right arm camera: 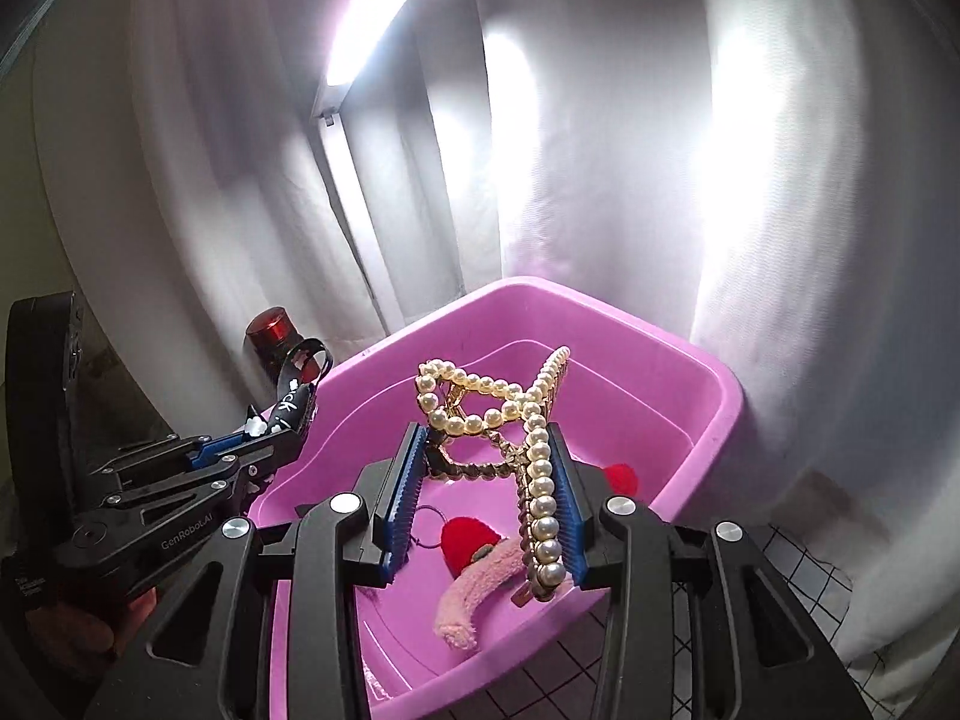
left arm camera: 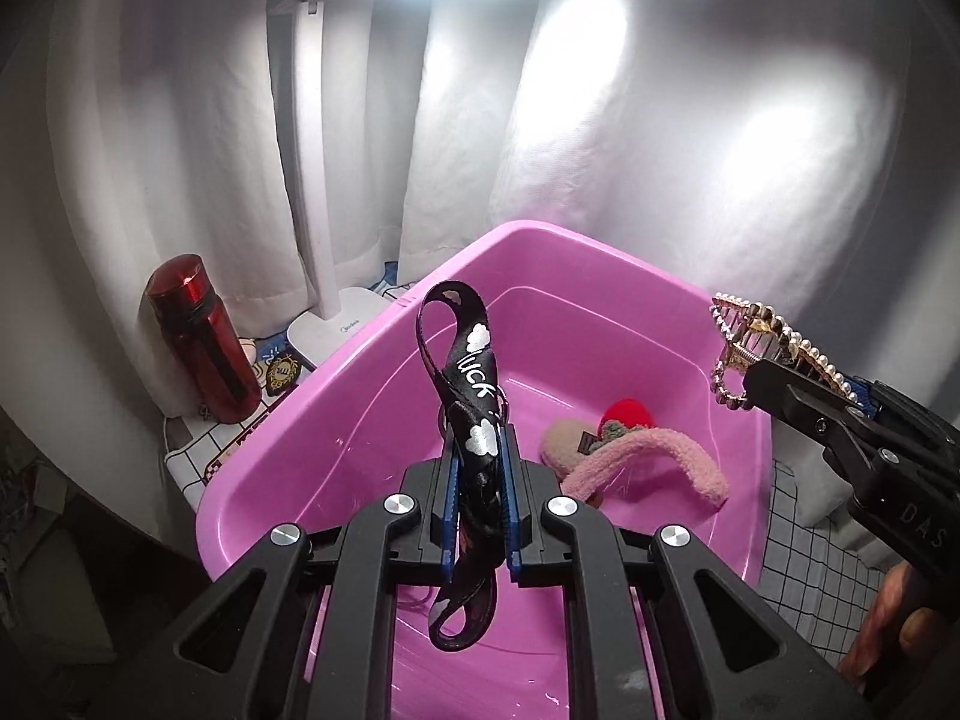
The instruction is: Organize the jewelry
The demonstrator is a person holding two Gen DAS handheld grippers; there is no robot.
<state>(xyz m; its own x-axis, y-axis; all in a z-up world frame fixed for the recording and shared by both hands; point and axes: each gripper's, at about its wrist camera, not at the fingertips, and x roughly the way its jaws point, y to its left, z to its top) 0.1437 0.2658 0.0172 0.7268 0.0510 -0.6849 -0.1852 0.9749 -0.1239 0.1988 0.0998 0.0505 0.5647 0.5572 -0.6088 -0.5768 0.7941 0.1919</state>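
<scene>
My left gripper (left arm camera: pixel 477 438) is shut on a black strap (left arm camera: pixel 474 378) printed with "luck" and white clouds; the strap loops above the fingers and hangs below them. It hovers over a pink basin (left arm camera: pixel 336 396). My right gripper (right arm camera: pixel 486 429) is shut on a gold hair claw lined with pearls (right arm camera: pixel 540 480), also above the pink basin (right arm camera: pixel 660 372). In the left wrist view the right gripper (left arm camera: pixel 750 384) and pearl claw (left arm camera: pixel 738 330) come in from the right. The right wrist view shows the left gripper (right arm camera: pixel 288 426) and strap (right arm camera: pixel 294 402) at the basin's left rim.
In the basin lie a pink fuzzy band (left arm camera: pixel 654 462), a red plush piece (left arm camera: pixel 627 414) and a key ring (right arm camera: pixel 429 525). A red bottle (left arm camera: pixel 201 339) and a white lamp base (left arm camera: pixel 336 330) stand left of the basin. White curtains hang behind. A checked cloth (left arm camera: pixel 804 540) covers the table.
</scene>
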